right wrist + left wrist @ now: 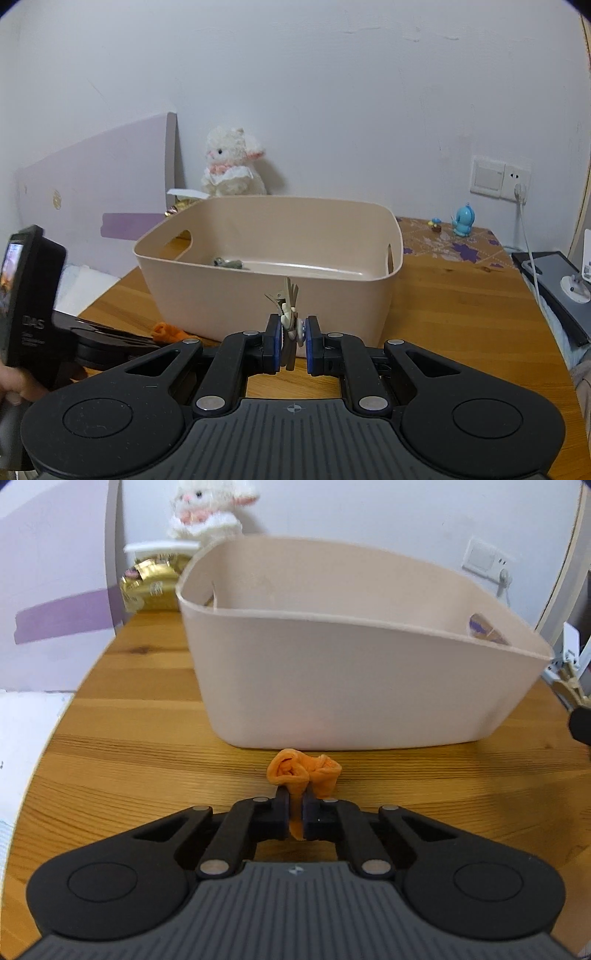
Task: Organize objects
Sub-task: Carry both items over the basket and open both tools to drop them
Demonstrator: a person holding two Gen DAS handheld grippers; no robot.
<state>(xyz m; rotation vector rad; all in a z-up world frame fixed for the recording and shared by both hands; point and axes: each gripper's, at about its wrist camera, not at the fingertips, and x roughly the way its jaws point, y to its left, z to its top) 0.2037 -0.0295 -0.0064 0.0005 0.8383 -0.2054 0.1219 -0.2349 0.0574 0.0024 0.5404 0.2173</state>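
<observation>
Starting on the left: the left tool [295, 808] is squeezed nearly together on a crumpled bit of orange cloth [304, 771], looks like a balled-up sock or rag. The cloth bunches out past the fingertips and sits low over the wooden counter [110, 738], just in front of the near wall of the beige plastic bin [351, 686]. Can't tell if the cloth is actually touching the wood or hanging a hair above it. In the right wrist view you can see that same tool from the side, with a hand [14, 384] at the bottom left edge behind it.

Moving right, the right tool [293, 341] has its blue pads [274, 343] closed in on a small hair clip [287, 314], pale and greyish-brown, standing roughly upright between them. The right pad seems to have a sliver of gap beside the clip, so the grip looks light. It's held in front of the bin's near wall, below rim height.

Inside the bin there's one small grey-green item [227, 263] lying on the floor near the left side, too small to identify.

Behind the bin: a white plush lamb [231, 162] against the wall, a gold snack packet [151, 585] next to it. Further right, a little blue bird figurine [463, 220] on a patterned mat [443, 240], and a wall socket [500, 181] with a cable plugged in.
</observation>
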